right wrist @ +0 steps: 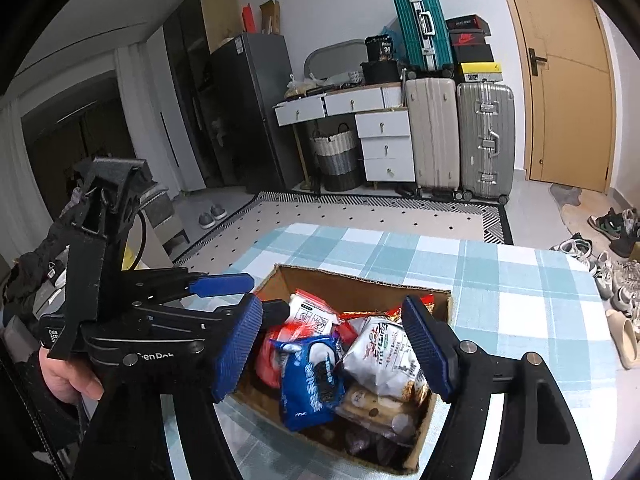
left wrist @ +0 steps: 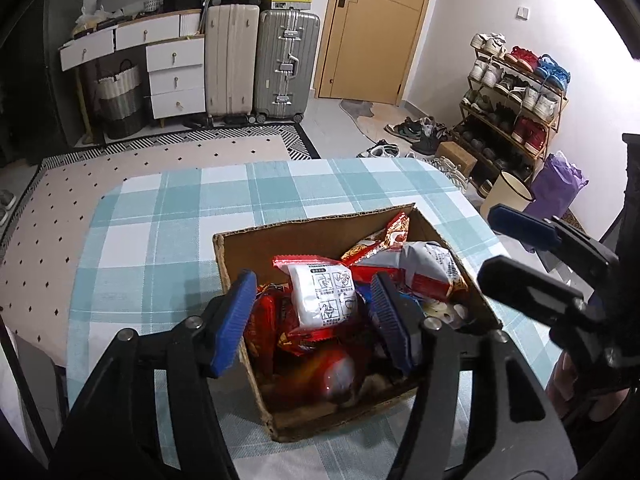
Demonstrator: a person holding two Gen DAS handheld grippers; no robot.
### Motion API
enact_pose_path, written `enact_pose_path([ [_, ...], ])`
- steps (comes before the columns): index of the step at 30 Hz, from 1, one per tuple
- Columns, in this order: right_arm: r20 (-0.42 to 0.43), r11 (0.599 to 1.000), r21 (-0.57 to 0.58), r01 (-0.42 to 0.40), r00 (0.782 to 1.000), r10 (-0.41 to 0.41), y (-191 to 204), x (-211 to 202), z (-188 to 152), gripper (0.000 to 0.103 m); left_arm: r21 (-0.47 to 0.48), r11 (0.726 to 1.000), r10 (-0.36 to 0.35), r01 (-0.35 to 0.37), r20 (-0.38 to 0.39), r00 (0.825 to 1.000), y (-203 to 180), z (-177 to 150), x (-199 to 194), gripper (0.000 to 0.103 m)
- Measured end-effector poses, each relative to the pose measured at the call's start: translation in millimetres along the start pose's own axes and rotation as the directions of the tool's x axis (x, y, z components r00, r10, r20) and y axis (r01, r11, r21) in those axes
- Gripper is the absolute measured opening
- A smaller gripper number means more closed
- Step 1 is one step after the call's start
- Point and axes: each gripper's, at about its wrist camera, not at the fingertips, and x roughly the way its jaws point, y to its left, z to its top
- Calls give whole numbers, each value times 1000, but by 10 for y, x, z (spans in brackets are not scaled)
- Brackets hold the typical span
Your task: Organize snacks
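An open cardboard box (left wrist: 320,236) (right wrist: 360,280) full of snack packets stands on the blue-and-white checked tablecloth (left wrist: 180,220). My left gripper (left wrist: 314,322) hovers open over the box's left half, above a white packet with red edges (left wrist: 324,296) that lies loose among red packets (left wrist: 268,320); the pads (left wrist: 236,320) do not press on it. My right gripper (right wrist: 334,350) hangs open over the box above a blue packet (right wrist: 312,376) and a silver bag (right wrist: 384,356). Each gripper shows in the other's view: right gripper (left wrist: 489,243), left gripper (right wrist: 266,296).
A hand (right wrist: 68,380) holds the left gripper. Beyond the table lie a dotted rug (left wrist: 160,156), suitcases (left wrist: 280,64), white drawers (left wrist: 172,76) and a door (left wrist: 376,28). A shoe rack (left wrist: 512,100), white bin (left wrist: 506,196) and purple bag (left wrist: 560,188) stand to the right.
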Motion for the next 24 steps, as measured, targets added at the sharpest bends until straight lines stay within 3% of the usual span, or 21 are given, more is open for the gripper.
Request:
enact_pose_path([
  [4, 28, 1000, 6, 15, 999, -15, 22, -139, 1, 74, 0, 1000, 10, -10, 22, 1000, -34, -36, -163, 59],
  [9, 64, 1000, 23, 13, 998, -15, 43, -353, -16, 81, -10, 999, 35, -34, 70, 997, -75, -114, -427, 69],
  [13, 111, 998, 18, 56, 992, -58, 90, -566, -75, 85, -25, 998, 62, -60, 114, 992, -85, -206, -638, 81],
  [24, 205, 996, 22, 82, 975, -84, 176, -1144, -326, 94, -45, 990, 138, -132, 206, 969, -163, -564, -1142, 89],
])
